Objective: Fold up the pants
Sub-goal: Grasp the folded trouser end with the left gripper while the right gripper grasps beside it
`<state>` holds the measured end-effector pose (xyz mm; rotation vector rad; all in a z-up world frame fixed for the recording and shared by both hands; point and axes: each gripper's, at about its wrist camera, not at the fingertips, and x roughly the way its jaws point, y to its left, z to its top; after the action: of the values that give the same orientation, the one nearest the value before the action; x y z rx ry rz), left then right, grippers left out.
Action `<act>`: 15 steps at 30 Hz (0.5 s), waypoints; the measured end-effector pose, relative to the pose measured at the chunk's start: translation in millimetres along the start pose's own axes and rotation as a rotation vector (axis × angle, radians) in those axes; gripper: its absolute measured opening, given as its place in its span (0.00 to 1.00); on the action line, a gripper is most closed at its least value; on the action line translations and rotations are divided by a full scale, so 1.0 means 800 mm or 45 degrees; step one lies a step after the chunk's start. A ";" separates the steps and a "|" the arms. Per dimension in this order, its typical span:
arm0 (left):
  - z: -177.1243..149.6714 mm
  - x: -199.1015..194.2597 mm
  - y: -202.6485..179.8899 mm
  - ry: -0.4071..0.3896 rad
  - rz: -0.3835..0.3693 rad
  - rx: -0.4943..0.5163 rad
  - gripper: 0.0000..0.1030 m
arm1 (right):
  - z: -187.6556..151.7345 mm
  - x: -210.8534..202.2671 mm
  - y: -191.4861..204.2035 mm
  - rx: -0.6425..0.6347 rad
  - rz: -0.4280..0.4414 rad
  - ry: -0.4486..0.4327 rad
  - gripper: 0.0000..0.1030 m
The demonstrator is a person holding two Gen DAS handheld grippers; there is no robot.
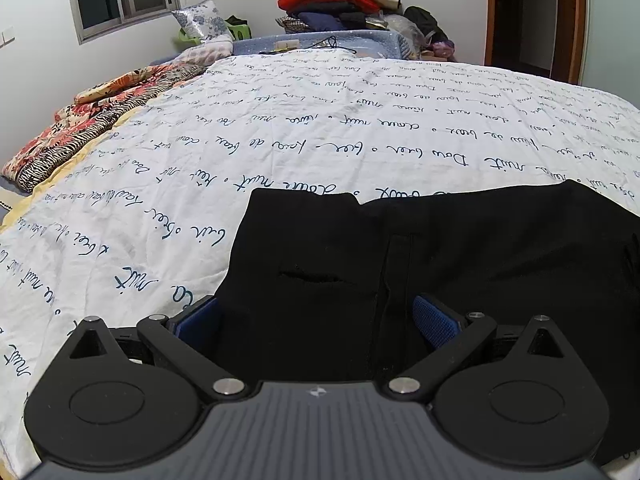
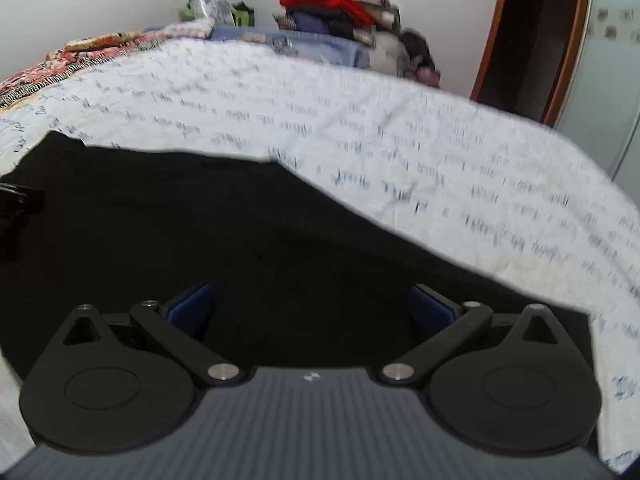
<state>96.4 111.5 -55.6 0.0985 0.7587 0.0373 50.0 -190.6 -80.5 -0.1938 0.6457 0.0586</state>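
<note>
**Both grippers spread over the black pants**

The black pants lie flat on the white bedspread — near its front edge. The left gripper hangs over them with jaws wide apart, holding nothing. The right gripper does likewise — its view is blurred.

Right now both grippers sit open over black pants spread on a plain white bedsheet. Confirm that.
Not quite: the bedsheet is not plain. The left wrist view shows it covered in dark blue cursive writing. The rest holds: the left gripper and right gripper are both open over the black pants.
</note>
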 end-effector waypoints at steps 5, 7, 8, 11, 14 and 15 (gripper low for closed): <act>-0.001 -0.004 0.001 0.003 -0.001 0.004 1.00 | 0.009 -0.043 0.037 -0.129 0.019 -0.208 1.00; -0.002 -0.007 0.003 0.004 -0.003 0.003 1.00 | 0.011 -0.054 0.058 -0.199 0.023 -0.247 1.00; -0.003 -0.008 0.004 0.005 -0.005 0.004 1.00 | 0.010 -0.060 0.068 -0.231 0.033 -0.279 1.00; -0.005 -0.016 0.011 0.005 -0.012 0.008 1.00 | 0.008 -0.079 0.098 -0.323 0.098 -0.357 1.00; -0.008 -0.030 0.022 -0.003 0.015 0.002 1.00 | 0.005 -0.097 0.133 -0.435 0.138 -0.390 1.00; -0.009 -0.035 0.025 -0.005 0.046 0.009 1.00 | 0.003 -0.101 0.145 -0.487 0.143 -0.402 1.00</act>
<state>71.3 130.1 -39.8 0.1193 0.7529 0.0686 -26.5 -76.2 -48.8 -0.5062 0.3242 0.3162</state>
